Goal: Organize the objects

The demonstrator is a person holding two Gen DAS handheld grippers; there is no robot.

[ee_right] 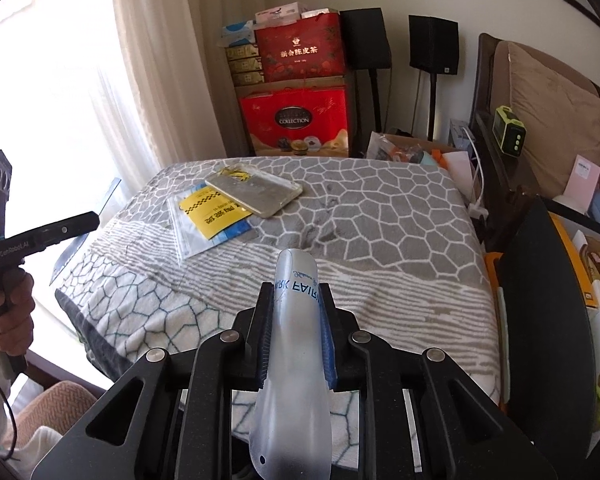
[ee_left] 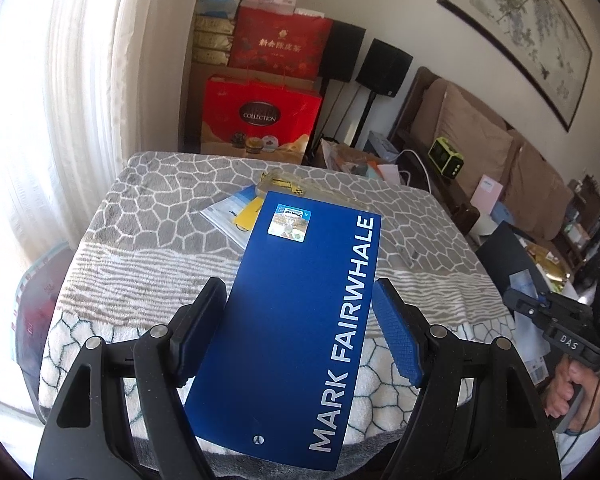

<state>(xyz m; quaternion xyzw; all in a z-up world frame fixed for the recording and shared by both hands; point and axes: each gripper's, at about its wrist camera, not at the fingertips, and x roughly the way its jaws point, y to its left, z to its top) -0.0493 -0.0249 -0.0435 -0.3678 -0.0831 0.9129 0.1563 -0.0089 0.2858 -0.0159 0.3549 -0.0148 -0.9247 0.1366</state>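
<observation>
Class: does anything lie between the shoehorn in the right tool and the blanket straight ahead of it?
Nothing visible. The shoehorn faces bare blanket; the phone case and plastic bag lie farther back, leftwards.

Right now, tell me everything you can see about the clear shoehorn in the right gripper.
The shoehorn is a long, curved scoop of clear, frosted plastic with blue lettering seen mirrored through it and a small hanging hole near its close end. The right gripper is clamped on its middle, pads pressing both edges, so it points forward and away over the patterned grey and white blanket without touching it. Its rounded tip is toward the far side.
</observation>
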